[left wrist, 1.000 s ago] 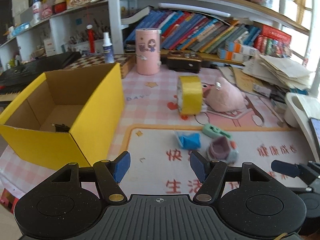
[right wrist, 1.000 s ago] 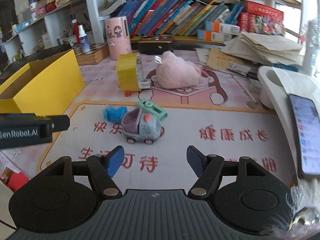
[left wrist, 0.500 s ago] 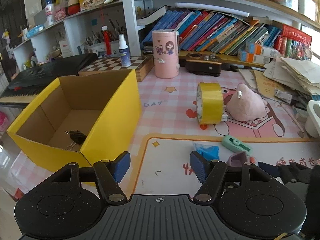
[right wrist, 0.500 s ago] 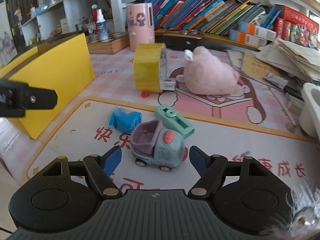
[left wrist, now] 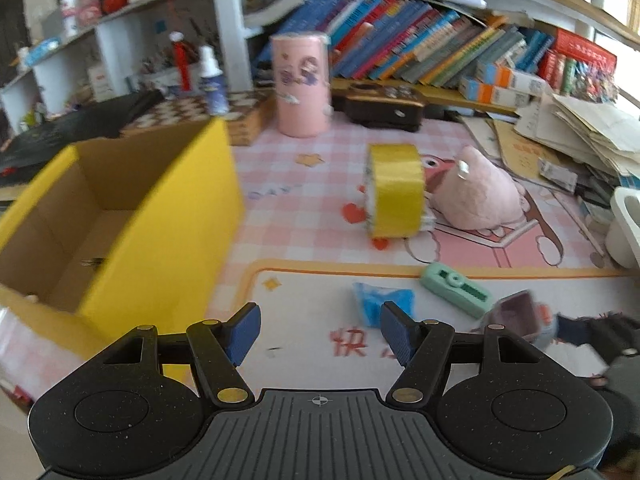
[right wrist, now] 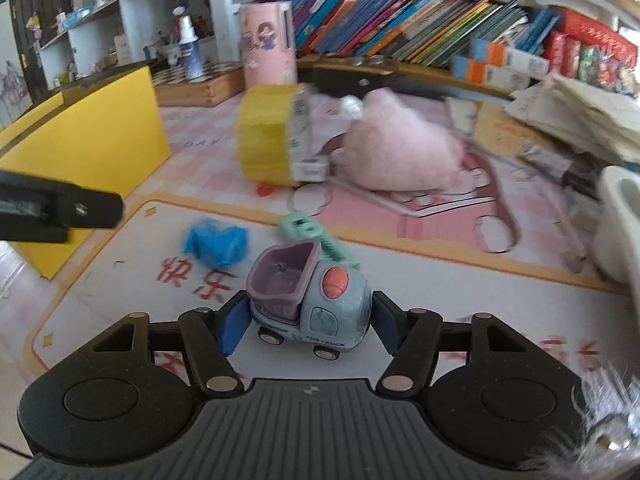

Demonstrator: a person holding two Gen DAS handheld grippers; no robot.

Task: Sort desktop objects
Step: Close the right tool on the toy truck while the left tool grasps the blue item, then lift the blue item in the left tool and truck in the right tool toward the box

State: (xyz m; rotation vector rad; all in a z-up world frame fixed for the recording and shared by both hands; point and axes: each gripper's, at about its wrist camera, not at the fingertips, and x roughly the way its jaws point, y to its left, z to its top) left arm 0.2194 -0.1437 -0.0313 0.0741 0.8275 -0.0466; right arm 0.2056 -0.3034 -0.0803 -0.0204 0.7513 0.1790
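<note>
A small blue toy truck [right wrist: 308,304] with a purple bed stands on the desk mat. My right gripper [right wrist: 306,326] is open, with one finger on each side of the truck, close to it. The truck also shows at the lower right of the left wrist view [left wrist: 520,318]. My left gripper [left wrist: 320,334] is open and empty above the mat. A crumpled blue wrapper [left wrist: 380,306] lies just beyond its right finger. A mint green toy [left wrist: 456,290], a yellow tape roll [left wrist: 394,190] and a pink plush [left wrist: 480,196] lie further back. An open yellow cardboard box [left wrist: 168,216] stands at the left.
A pink cylinder [left wrist: 302,86], a chessboard box [left wrist: 240,114] and a dark case [left wrist: 380,106] stand before the bookshelf. Loose papers [left wrist: 592,128] pile up at the right. A white holder [right wrist: 620,220] stands at the right edge. A small dark item [left wrist: 92,262] lies inside the box.
My right gripper has moved forward until its fingers flank the toy truck. My left gripper has shifted a little forward and right; the box sits further left in its view.
</note>
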